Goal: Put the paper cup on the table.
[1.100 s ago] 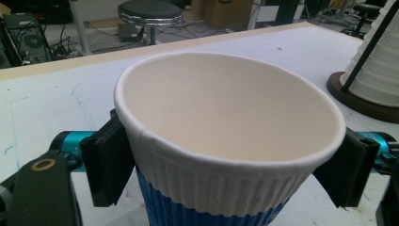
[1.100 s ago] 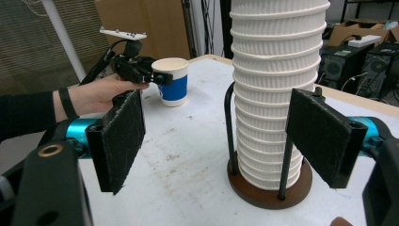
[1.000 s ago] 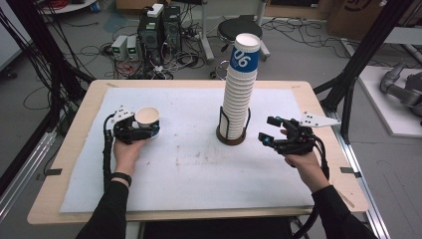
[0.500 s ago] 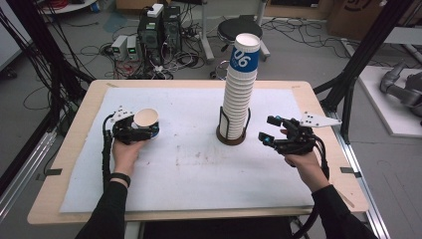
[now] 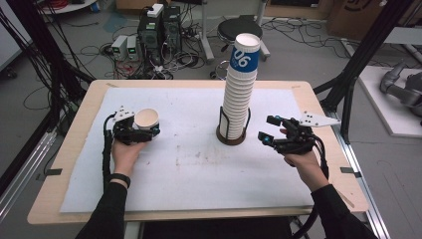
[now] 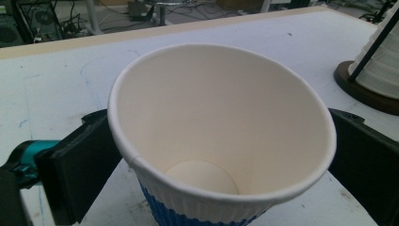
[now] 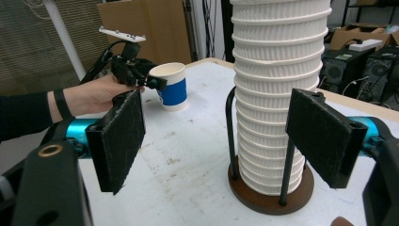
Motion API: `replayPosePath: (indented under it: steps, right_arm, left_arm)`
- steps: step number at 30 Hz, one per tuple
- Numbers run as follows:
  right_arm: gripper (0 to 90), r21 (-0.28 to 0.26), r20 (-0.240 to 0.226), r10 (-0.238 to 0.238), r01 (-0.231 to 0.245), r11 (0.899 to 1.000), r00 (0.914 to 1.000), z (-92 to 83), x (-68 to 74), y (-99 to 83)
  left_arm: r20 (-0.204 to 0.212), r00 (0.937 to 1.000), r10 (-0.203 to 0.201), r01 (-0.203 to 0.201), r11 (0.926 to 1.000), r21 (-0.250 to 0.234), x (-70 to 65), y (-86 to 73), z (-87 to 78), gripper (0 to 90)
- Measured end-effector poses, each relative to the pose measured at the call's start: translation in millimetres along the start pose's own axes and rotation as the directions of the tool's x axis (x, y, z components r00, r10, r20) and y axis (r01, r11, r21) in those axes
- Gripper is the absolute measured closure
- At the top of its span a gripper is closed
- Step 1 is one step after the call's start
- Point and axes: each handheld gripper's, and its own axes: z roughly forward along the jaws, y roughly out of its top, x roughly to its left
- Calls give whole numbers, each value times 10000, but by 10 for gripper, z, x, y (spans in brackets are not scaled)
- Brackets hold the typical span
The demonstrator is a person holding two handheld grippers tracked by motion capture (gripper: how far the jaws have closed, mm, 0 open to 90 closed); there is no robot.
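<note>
A white paper cup with a blue band (image 5: 147, 119) stands upright on the mat at the left. My left gripper (image 5: 147, 130) reaches around it, and its jaws have just been opening. In the left gripper view the cup (image 6: 221, 132) sits round and unsqueezed between the two black jaws. A tall stack of white cups (image 5: 240, 94), the top one marked 06, stands in a dark wire holder (image 5: 231, 137) at the middle. My right gripper (image 5: 267, 129) hovers open and empty just right of the stack, pointing at it. The stack (image 7: 277, 94) shows beyond its fingers (image 7: 120, 136).
A white mat (image 5: 199, 164) covers most of the wooden table (image 5: 343, 184). Behind the table are computers, cables and a black stool (image 5: 239, 27). Black frame posts (image 5: 348, 84) stand at both sides.
The left gripper's jaws have spread apart from the cup, which stays standing on the mat. The right hand and the stack have not moved.
</note>
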Motion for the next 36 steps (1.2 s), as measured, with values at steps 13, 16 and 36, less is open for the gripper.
replayPosePath:
  steps: [13,16,36]
  right_arm:
    - [209,-23,37,41,-41,10000,10000,-4,-12,3]
    - [208,-59,27,38,-38,10000,10000,-3,-18,4]
    - [209,-116,267,102,-99,9999,9996,-67,-113,4]
  left_arm:
    - [-472,9989,75,-70,9999,123,-45,15,-138,18]
    - [-587,9982,148,-143,9999,77,-63,24,-203,18]
    - [3,10000,-26,26,9962,-866,-401,354,-500,19]
